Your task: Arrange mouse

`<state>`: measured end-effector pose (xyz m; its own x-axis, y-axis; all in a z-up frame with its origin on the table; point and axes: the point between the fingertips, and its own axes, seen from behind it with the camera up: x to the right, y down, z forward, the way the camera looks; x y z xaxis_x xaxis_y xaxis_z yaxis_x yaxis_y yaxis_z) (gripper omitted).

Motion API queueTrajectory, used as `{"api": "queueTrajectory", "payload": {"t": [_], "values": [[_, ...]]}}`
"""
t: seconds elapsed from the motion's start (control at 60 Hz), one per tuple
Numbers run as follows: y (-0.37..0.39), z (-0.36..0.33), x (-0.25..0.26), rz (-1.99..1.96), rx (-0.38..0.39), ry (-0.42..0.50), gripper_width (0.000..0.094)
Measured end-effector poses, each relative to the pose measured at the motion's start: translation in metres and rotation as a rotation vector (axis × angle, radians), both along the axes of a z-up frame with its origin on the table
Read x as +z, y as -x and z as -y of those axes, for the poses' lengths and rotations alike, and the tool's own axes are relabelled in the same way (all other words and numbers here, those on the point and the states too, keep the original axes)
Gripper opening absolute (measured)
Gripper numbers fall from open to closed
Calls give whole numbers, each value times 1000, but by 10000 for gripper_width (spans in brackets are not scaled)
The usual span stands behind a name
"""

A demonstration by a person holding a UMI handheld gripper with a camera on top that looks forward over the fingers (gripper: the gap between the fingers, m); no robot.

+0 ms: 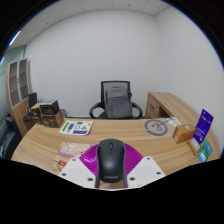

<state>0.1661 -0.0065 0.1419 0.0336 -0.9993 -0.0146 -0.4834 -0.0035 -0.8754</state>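
Observation:
A black Lenovo mouse [111,160] sits between my two fingers, its nose pointing away from me. My gripper [111,150] is shut on the mouse, with the magenta pads [90,158] pressed against both of its sides. It hangs well above the wooden desk [125,138], over the near edge. The fingers' white bodies show below the mouse.
A black office chair [117,100] stands behind the desk. Booklets [75,127] lie on the left half, with black equipment [44,108] beyond them. On the right are a round item [155,127], a blue box [204,125] and a wooden side cabinet [165,104].

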Motion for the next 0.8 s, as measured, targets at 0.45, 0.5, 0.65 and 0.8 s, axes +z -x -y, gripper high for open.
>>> {"api": "queueTrajectory", "payload": {"t": [0.45, 0.5, 0.65, 0.8], "values": [[-34, -128, -136, -186, 121, 5, 317], [-31, -129, -148, -203, 125, 15, 318], [-27, -128, -155, -180, 135, 62, 372], [-27, -129, -158, -169, 151, 68, 525]]}}
